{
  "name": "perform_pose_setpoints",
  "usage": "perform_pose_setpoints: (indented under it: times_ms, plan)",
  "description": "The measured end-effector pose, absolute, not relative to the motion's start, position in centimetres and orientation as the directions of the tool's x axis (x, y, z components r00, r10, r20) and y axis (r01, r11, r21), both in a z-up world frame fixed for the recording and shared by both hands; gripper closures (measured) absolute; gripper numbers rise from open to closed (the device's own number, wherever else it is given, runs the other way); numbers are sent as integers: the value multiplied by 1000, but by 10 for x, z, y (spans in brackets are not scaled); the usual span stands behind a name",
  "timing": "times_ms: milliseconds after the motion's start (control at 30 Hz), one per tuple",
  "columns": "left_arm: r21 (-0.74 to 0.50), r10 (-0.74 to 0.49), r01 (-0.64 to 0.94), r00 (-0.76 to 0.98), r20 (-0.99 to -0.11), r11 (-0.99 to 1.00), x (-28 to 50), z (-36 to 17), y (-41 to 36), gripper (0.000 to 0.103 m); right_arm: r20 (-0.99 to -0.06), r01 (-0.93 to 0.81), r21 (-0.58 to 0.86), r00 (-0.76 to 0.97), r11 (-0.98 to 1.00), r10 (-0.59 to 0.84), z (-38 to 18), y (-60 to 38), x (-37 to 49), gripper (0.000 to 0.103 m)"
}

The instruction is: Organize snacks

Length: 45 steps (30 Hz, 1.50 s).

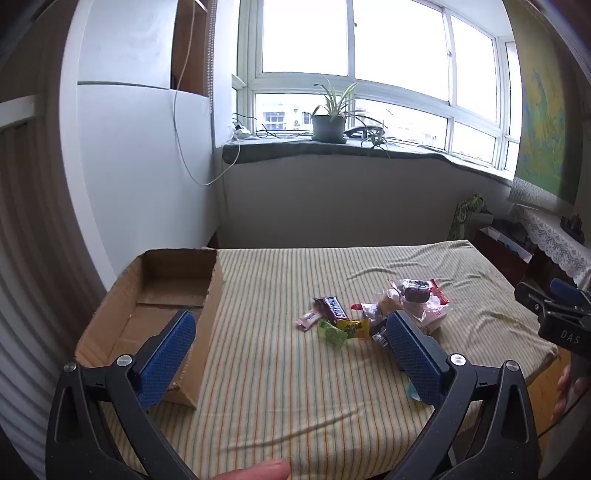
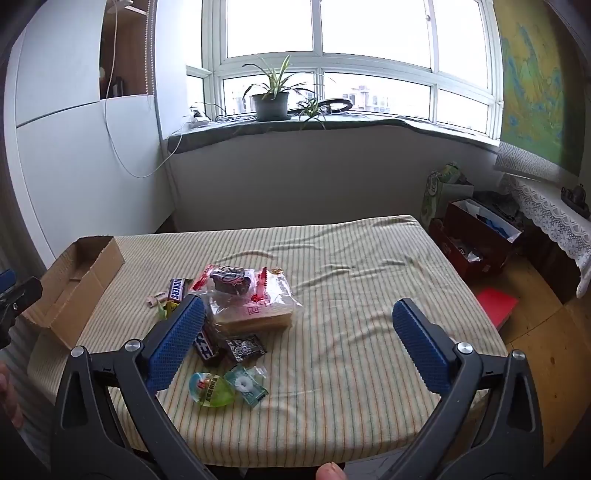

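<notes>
Striped cloth [image 2: 351, 295] covers table under bright window [image 2: 369, 29]. Cardboard box [image 1: 162, 295], open, empty, at table's left edge. Snack pile [image 2: 236, 306] mid-table, well apart from box. Left gripper [image 1: 291, 332] and right gripper [image 2: 299, 325] both hover, jaws wide, holding nothing.

Snacks [image 2: 236, 317] right of box [image 2: 79, 280]

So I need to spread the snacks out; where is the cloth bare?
Bare: the striped cloth right of the bagged wafers to the table's edge, and the strip between cardboard box and Snickers bar. The box holds nothing visible. Crowded: the snack pile itself.
</notes>
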<state>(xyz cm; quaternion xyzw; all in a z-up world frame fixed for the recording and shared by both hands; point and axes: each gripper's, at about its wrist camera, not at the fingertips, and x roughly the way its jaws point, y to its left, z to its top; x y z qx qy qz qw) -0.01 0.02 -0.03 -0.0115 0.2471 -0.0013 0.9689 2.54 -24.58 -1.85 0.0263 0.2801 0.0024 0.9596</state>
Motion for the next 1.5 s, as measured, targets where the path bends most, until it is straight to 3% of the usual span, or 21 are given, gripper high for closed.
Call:
perform_pose_setpoints:
  times_ms: [567,1500]
  plan:
    - [-33,-5,-16,834,-552,999,-8,-12,3,0,-575,-50,10,817,999,46,-26,-227,35,0]
    - [-31,-9,-10,829,-559,999,-9,-11,-1,0,-577,-40,6,816,999,36,-26,-231,34,0]
